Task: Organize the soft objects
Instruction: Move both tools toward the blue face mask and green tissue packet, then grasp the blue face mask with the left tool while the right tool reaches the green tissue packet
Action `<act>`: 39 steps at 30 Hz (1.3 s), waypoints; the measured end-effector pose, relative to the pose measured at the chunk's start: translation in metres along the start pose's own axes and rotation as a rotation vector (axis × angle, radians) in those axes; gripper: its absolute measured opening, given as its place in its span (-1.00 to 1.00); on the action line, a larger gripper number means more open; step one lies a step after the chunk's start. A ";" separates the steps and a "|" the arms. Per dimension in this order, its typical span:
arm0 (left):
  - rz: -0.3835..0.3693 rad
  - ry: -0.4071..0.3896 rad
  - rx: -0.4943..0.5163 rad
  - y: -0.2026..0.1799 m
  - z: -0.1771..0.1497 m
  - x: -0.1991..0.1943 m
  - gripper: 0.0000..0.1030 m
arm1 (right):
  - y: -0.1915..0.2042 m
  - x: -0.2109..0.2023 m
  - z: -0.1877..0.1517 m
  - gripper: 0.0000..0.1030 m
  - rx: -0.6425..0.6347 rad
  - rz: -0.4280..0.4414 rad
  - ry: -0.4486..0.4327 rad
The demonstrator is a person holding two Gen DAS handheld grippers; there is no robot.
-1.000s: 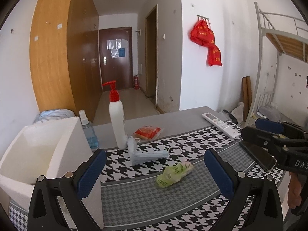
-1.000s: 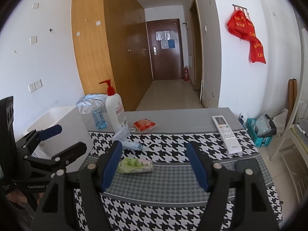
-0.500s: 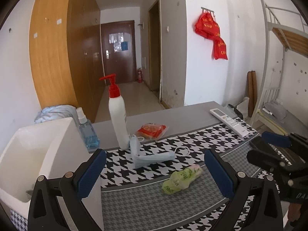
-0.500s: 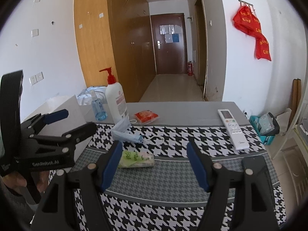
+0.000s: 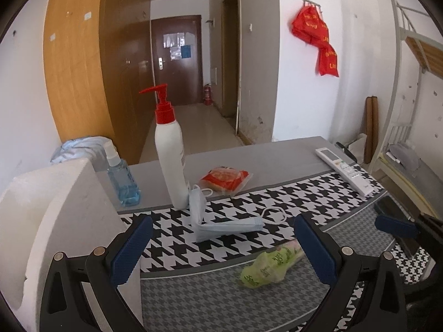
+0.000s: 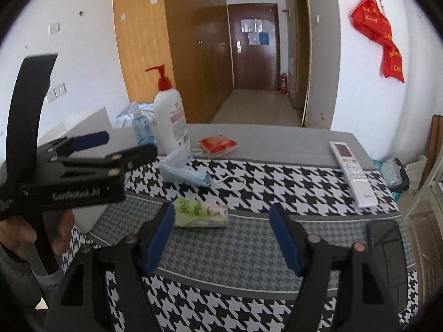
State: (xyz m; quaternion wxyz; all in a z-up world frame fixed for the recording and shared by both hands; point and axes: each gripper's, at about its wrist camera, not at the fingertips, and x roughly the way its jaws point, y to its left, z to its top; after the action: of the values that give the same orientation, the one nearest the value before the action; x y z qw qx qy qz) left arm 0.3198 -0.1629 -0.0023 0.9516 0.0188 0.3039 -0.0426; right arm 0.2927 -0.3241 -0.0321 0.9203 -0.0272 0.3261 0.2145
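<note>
Blue-padded and black-framed, the left tongs (image 5: pixel 223 249) stand spread wide at the bottom of the left wrist view, gripping nothing. Between their pads, low and right of centre, lies the green tissue packet (image 5: pixel 270 268) on the grey-checked strip of the bench (image 5: pixel 277 155); its far end sits just behind the right-hand pad, and I cannot tell whether the two touch.

The right tongs (image 6: pixel 224 235) fill the bottom of the right wrist view with their jaws opening and nothing clasped. The same packet (image 6: pixel 200 212) lies just beyond them, its green end close beside the left pad, not pressed from either side.

At the left of that view a hand (image 6: pixel 33 231) grips the handle of the left tongs (image 6: pixel 110 149), which point toward the middle of the bench.

Further back on the black-and-white houndstooth cloth lies a folded blue face mask (image 5: pixel 218 220), one flap leaning up against the white pump bottle (image 5: pixel 170 152) with the red head. Behind it rests a red snack packet (image 5: pixel 225 179), and a small blue spray bottle (image 5: pixel 120 177) stands at the left beside a white foam box (image 5: pixel 55 221). At the right edge lie a white remote (image 5: pixel 344 170) and a dark phone (image 6: pixel 387 249).
</note>
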 end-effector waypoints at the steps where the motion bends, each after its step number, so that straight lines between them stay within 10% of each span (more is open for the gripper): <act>1: 0.003 0.007 0.006 0.000 0.000 0.003 0.98 | 0.000 0.002 -0.001 0.63 -0.002 0.001 0.003; 24: 0.073 0.108 -0.078 0.020 -0.007 0.066 0.95 | 0.002 0.038 -0.002 0.64 -0.023 0.048 0.091; 39: 0.076 0.195 -0.135 0.037 -0.011 0.106 0.48 | 0.000 0.055 -0.007 0.64 -0.016 0.075 0.124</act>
State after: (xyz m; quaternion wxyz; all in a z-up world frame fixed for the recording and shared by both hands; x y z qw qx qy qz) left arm 0.4028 -0.1327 -0.0721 0.9176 -0.0298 0.3960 0.0163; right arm 0.3267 -0.3052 -0.0710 0.8893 -0.0353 0.3817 0.2495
